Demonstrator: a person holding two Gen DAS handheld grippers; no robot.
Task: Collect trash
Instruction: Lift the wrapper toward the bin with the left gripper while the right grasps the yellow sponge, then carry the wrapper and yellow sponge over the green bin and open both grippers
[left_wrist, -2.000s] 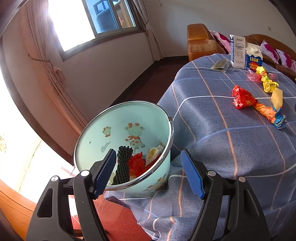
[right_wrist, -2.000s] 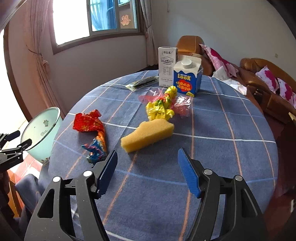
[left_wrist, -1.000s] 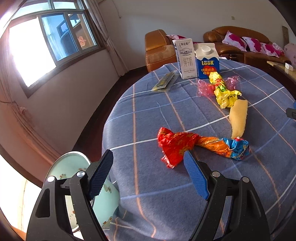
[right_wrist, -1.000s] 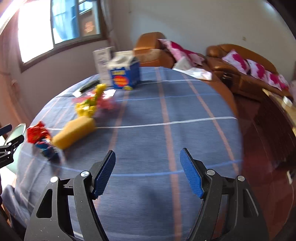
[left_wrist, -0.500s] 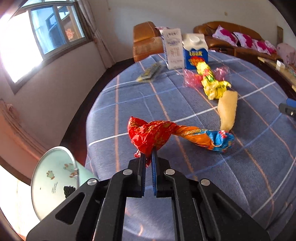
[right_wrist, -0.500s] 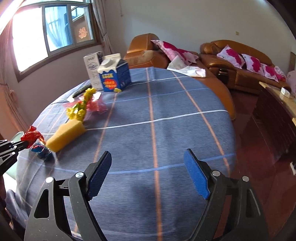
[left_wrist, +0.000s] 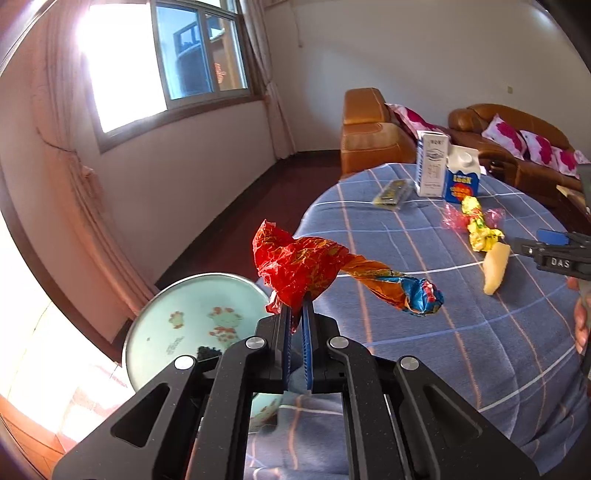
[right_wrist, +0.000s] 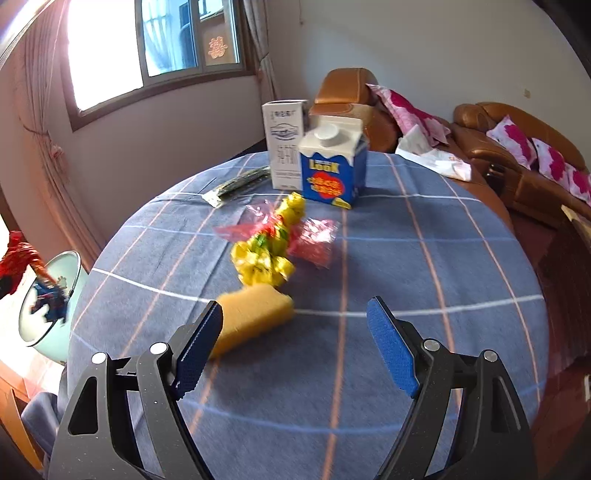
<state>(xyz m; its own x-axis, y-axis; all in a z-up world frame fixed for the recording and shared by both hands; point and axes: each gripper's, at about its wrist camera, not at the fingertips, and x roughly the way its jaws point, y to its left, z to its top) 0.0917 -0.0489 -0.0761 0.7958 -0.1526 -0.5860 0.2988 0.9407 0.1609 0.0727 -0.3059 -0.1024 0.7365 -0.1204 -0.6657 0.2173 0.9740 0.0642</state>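
Note:
My left gripper (left_wrist: 296, 314) is shut on the red end of a crumpled red, orange and blue wrapper (left_wrist: 314, 264), held up off the blue checked tablecloth (left_wrist: 461, 332). Below and to its left stands the pale green bin (left_wrist: 192, 325), with dark trash showing inside. In the right wrist view the same wrapper (right_wrist: 22, 266) hangs at the far left over the bin (right_wrist: 55, 291). My right gripper (right_wrist: 295, 339) is open above the cloth, with nothing between its fingers. A yellow sponge (right_wrist: 255, 314) lies just past its left finger. Behind the sponge lie a yellow wrapper (right_wrist: 266, 254) and pink cellophane (right_wrist: 314, 236).
A blue milk carton (right_wrist: 332, 170), a white carton (right_wrist: 284, 140) and a flat dark packet (right_wrist: 240, 182) stand at the table's far side. Brown sofas with pink cushions (right_wrist: 517, 147) line the back right. A window and curtain (left_wrist: 74, 166) are on the left wall.
My left gripper closed on the red wrapper, lifted it off the cloth and carried it left toward the bin. My right gripper swung left across the table to the sponge, staying open.

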